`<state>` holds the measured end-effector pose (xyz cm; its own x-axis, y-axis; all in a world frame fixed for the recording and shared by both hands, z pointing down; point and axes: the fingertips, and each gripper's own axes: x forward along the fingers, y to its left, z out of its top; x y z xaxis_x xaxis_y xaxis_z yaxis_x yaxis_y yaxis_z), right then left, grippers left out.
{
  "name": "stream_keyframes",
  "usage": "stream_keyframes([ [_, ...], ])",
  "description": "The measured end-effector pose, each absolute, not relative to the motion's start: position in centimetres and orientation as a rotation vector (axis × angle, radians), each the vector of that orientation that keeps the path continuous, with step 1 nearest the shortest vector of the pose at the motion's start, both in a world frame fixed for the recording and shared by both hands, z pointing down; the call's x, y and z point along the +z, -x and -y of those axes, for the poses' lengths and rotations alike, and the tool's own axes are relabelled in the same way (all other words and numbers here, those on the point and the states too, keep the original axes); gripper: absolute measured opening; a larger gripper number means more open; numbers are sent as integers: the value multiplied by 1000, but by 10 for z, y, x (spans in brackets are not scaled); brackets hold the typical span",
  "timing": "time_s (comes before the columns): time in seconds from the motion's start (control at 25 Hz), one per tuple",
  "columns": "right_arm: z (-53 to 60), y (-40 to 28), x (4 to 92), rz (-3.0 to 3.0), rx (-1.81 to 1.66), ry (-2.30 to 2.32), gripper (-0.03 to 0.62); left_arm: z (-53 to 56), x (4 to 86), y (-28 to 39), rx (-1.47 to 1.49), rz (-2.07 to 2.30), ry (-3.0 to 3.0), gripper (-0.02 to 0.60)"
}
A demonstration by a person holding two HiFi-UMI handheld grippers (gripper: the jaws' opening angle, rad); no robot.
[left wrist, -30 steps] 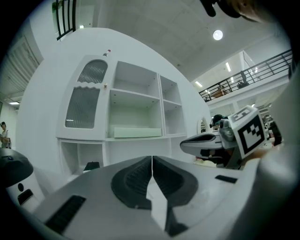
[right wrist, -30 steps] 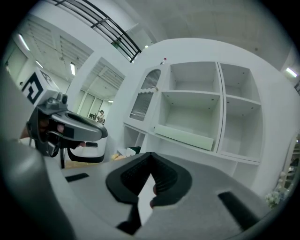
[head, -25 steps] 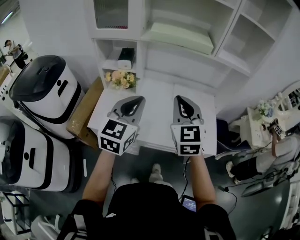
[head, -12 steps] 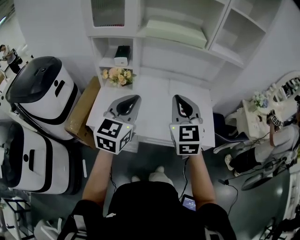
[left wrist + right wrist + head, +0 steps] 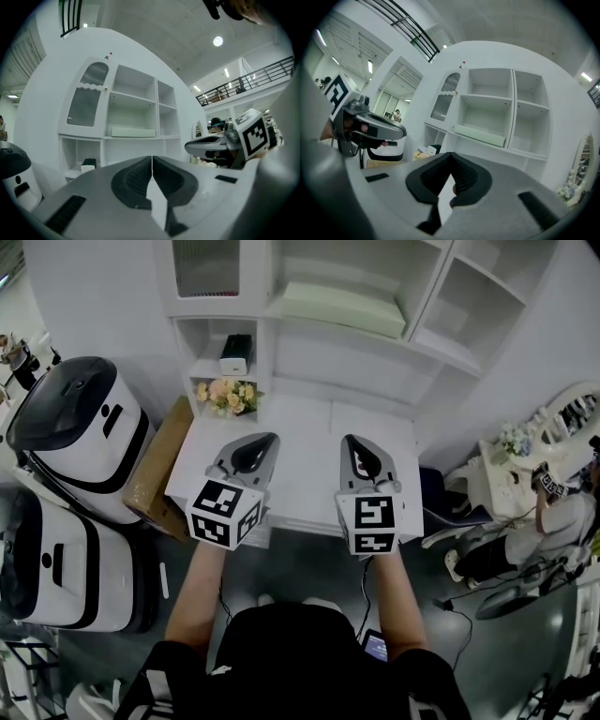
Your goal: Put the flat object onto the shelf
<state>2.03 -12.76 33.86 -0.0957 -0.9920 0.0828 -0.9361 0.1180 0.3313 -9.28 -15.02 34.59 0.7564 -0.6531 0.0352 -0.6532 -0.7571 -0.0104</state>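
The pale green flat object (image 5: 342, 307) already lay along the middle shelf (image 5: 441, 351), so by my reading neither tool had anything to carry. The left tool (image 5: 247, 452) and right tool (image 5: 361, 456) hung side by side above the white surface (image 5: 305, 423), both pointed at the shelving (jaws pressed together, nothing between them). The two gripper views showed those closed jaws head-on; the head view alone placed both tools over the surface, short of the flowers (image 5: 225, 394).

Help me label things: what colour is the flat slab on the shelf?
The flat slab is pale green, clearest in the head view.
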Motion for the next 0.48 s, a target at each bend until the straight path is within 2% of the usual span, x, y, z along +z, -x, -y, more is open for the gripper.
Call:
stream_keyframes([
  [0.48,125,-53,339,2111,-270,-1875,0,149,352,55,49,1067,-2900,8],
])
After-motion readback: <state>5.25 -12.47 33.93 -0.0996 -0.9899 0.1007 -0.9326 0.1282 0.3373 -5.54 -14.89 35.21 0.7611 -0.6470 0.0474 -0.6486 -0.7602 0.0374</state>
